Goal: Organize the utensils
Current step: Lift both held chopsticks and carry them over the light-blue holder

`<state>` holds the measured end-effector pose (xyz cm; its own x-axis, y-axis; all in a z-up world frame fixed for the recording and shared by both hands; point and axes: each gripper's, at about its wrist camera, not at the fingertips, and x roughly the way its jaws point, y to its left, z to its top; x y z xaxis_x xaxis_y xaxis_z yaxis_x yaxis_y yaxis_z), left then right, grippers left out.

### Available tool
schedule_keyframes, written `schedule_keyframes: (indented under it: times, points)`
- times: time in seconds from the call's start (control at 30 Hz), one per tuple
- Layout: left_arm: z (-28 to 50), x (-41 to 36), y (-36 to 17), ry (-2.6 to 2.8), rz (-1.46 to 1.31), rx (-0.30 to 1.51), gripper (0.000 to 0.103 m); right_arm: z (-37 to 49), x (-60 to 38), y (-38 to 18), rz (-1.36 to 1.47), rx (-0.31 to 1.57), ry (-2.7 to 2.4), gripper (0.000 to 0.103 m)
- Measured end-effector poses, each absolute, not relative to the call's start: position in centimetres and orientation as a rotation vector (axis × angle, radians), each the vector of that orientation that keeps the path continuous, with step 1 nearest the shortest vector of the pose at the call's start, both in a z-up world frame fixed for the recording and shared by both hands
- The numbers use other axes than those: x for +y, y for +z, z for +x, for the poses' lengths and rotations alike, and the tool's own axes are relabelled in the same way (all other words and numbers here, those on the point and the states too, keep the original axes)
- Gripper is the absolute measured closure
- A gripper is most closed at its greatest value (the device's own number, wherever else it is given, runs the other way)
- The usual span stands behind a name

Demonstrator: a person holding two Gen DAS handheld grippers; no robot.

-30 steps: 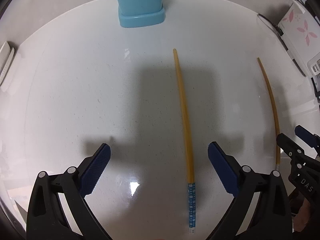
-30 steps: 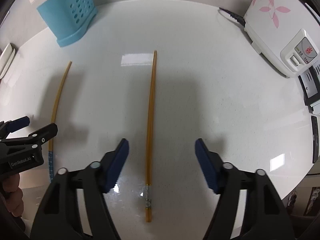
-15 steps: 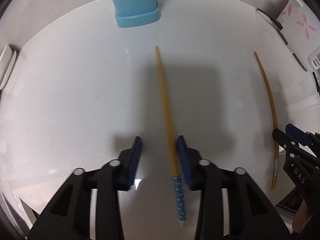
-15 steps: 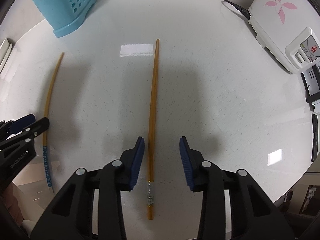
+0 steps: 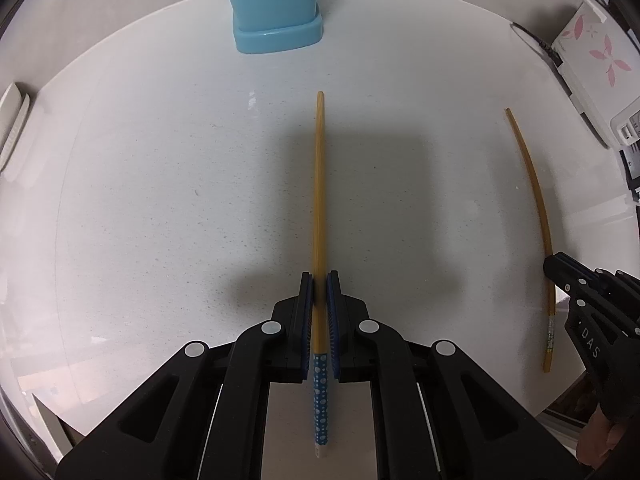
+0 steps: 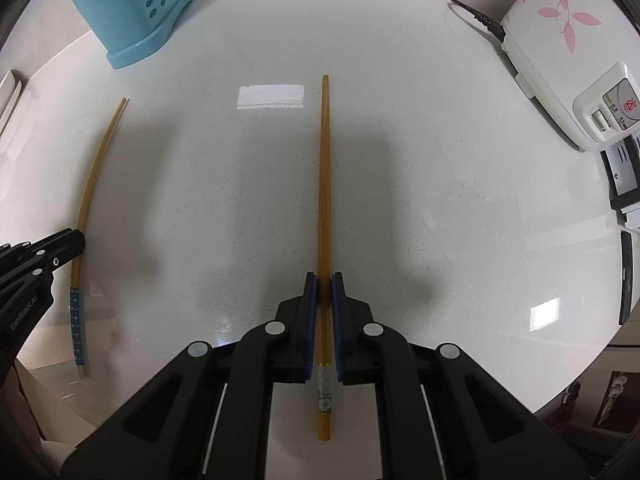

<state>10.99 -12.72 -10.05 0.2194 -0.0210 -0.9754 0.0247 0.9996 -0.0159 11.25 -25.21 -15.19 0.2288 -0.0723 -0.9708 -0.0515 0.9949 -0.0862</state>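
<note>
Jaws of both grippers, wide apart a second ago, are now clamped — left gripper (image 5: 319, 292) on the blue-dotted chopstick (image 5: 319, 200), right gripper (image 6: 324, 292) on the plain-handled chopstick (image 6: 323, 184). Both chopsticks appear still on the white countertop (image 6: 440, 200) — ready, I judge, for lifting toward the blue utensil holder (image 6: 132, 8).

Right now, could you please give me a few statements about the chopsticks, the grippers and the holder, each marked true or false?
1. The left gripper is shut on the chopstick with the blue dotted end. True.
2. The right gripper hangs open above a bare counter. False: it is shut on the plain yellow chopstick.
3. The blue utensil holder stands upright at the far side of the white table. True.
4. Both chopsticks are already in the holder. False: each is still out on the table side, clamped near its thick end.
5. A white appliance with pink flowers sits at the table's right. True.
</note>
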Motion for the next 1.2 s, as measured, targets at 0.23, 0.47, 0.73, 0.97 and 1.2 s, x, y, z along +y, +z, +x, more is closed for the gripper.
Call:
schedule_keyframes:
  times: [0.23,0.47,0.73,0.97,1.2]
  points:
    - [9.8,-11.3,-10.0,-0.039,0.006,1.324,0.097,10.7,-25.0,-14.8,-0.092,1.324,-0.010,0.097]
    - [9.3,-10.7,-8.7,-0.036,0.023,1.274,0.097,10.7,-24.7,-13.4,-0.068,1.275,0.010,0.097]
    - [8.9,-9.6,-6.3,-0.051,0.003,1.204,0.097,11.1,-23.2,-10.8,-0.065,1.182,0.059,0.097]
    - [9.2,-8.4,-3.0,-0.055,-0.012,1.111,0.097,12.0,-22.1,-8.4,-0.058,1.108,0.091,0.097]
    - [9.5,-8.0,-0.2,-0.057,-0.003,1.048,0.096,13.1,-20.9,-6.0,-0.054,1.041,0.113,0.097]
